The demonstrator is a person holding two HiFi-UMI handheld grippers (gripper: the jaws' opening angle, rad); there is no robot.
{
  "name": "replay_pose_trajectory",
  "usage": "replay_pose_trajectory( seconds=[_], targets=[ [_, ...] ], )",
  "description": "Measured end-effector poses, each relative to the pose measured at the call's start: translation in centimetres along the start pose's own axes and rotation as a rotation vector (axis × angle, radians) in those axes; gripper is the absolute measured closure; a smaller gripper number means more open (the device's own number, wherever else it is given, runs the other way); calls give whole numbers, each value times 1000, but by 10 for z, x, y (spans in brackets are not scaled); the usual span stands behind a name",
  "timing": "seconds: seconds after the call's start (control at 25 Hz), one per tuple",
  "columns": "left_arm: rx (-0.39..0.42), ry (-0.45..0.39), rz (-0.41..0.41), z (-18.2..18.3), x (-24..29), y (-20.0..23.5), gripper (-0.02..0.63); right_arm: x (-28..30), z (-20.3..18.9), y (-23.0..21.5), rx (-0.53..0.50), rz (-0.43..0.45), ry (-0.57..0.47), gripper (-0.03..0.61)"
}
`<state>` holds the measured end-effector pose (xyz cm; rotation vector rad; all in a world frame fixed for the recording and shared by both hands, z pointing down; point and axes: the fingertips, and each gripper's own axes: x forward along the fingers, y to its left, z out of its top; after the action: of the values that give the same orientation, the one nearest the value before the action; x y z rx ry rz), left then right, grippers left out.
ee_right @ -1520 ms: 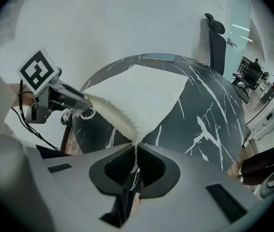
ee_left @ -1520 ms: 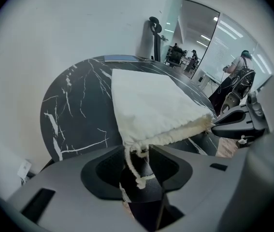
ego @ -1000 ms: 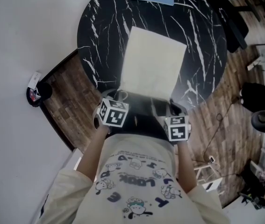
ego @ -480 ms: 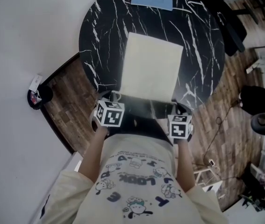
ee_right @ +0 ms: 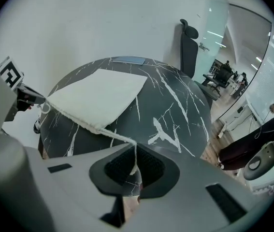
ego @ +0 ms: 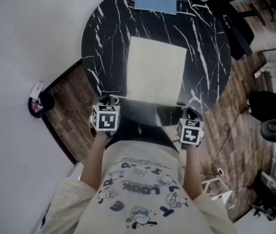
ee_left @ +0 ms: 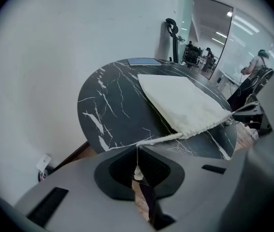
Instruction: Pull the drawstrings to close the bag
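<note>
Pulling looks like the step now: the left gripper [ego: 109, 101] is pinched shut on the left drawstring [ee_left: 163, 137] and the right gripper [ego: 189, 113] on the right drawstring [ee_right: 119, 136], at the near edge of the bag [ego: 156, 72] on the table [ego: 103, 38]. Next the grippers should move wider apart to bunch it shut.

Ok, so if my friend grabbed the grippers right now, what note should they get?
Left gripper: shut on the left white drawstring, which is pulled taut.
Right gripper: shut on the right white drawstring, also taut.
The flat cream cloth drawstring bag lies on the round black marble table, mouth towards the person, between the grippers.
Done: both strings gripped and tensioned; the mouth edge looks only slightly puckered.
Left: pull the strings outwards, away from each other, until the mouth bunches shut.
</note>
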<state>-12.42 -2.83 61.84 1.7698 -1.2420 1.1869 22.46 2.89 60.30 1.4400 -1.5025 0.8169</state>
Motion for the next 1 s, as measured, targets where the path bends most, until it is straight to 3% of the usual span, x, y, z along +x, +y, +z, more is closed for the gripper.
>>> replay_pose_trajectory(
  seconds=[0.28, 0.56, 0.6, 0.64, 0.68, 0.72, 0.88, 1.0],
  targets=[
    [-22, -8, -12, 0, -1, 4, 566, 5, 1, -8, 77, 23, -4, 555],
    [114, -37, -11, -4, -2, 0, 558, 10, -13, 10, 65, 160, 17, 554],
    [119, -42, -7, -5, -3, 1, 513, 9, -15, 11, 62, 164, 18, 545],
    [122, -45, -8, -7, -4, 1, 463, 8, -17, 12, 56, 166, 20, 493],
    [126, -44, -12, -10, -4, 2, 434, 7, -19, 14, 45, 167, 23, 414],
    [132, -43, -16, -12, -6, 3, 428, 5, -19, 15, 28, 165, 22, 388],
    [193, -57, -45, -9, -17, 3, 380, -7, -15, 17, -105, 132, -8, 377],
    [301, -98, -78, 5, -28, -11, 374, -20, -4, 26, -205, 154, -38, 373]
  ],
)
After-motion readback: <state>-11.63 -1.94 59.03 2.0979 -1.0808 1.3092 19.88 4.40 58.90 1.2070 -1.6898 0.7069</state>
